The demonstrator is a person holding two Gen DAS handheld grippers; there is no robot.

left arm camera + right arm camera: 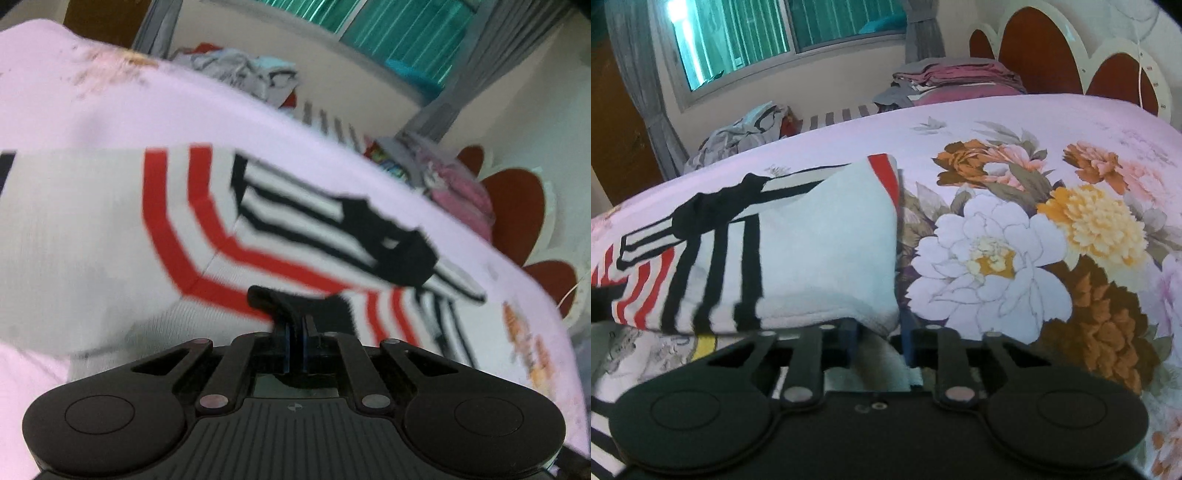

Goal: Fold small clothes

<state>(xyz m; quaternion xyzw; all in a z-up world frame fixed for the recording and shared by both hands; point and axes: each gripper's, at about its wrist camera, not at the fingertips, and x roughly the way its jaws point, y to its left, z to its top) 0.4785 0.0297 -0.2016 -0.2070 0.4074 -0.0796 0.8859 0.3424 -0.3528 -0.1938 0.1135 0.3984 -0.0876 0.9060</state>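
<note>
ok so here's where I'm at: the little white garment (827, 251) with the red and black stripes is lying on the bed, on the pink floral bedsheet (1015, 122), and I've got both grippers on its near side. My right gripper (879, 343) has its jaws narrowed down onto the white hem at the garment's near right corner, and in the right wrist view the cloth bunches up between the two blue pads (849, 341) and spills back toward the camera, so that one's holding fabric. My left gripper (295, 328) has its jaws pinched all the way together; there's a dark bit of cloth right at the tips, just where the red stripes (177, 236) curve past, but the left wrist view is smeared with motion blur and I honestly can't tell if any fabric is actually caught in there. The black stripes (295, 206) fan out across the middle of the garment to a black patch on the far side. Beyond it, at the far edge of the bed, a loose heap of grey clothes (746, 129) sits under the window (783, 33), and a folded pile of maroon and pink stuff (960, 79) rests near the scalloped headboard (1041, 48)
</note>
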